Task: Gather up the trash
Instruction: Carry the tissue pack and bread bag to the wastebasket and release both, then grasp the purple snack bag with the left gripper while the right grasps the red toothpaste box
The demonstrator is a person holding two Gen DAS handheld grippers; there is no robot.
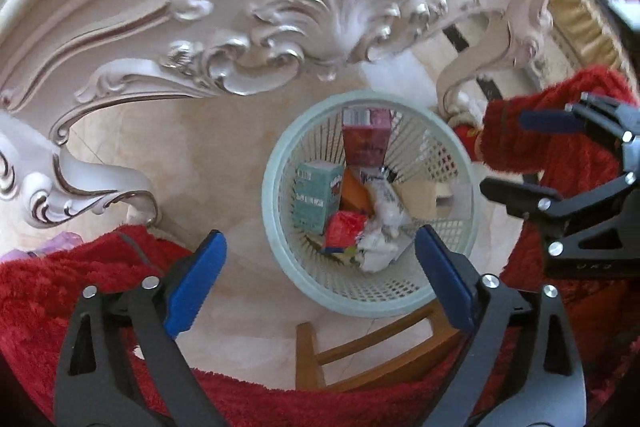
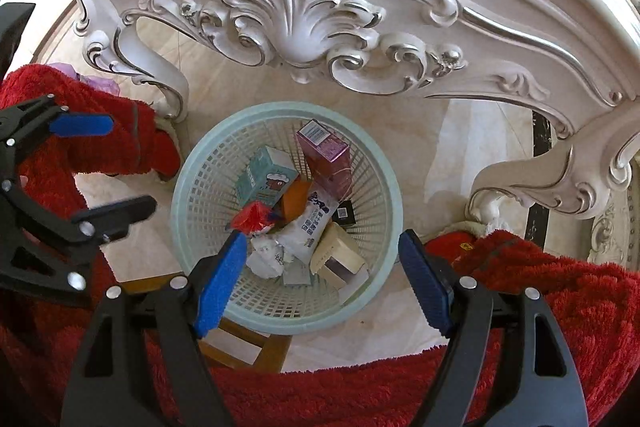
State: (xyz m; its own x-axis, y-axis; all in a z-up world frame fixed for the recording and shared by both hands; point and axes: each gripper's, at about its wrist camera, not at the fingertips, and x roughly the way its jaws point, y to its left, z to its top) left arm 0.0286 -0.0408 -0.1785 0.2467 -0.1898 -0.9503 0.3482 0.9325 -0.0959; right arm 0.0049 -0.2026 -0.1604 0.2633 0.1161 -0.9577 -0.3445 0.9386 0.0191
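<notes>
From the left wrist, the left gripper (image 1: 320,283) has its fingers wide, holding nothing. The trash basket (image 1: 276,163) sits on the shiny tile floor (image 1: 192,147) by a carved white table (image 1: 280,23).

From the right wrist, the right gripper (image 2: 322,283) is wide and empty too, above the basket (image 2: 188,187), with red carpet (image 2: 560,307) around.
</notes>
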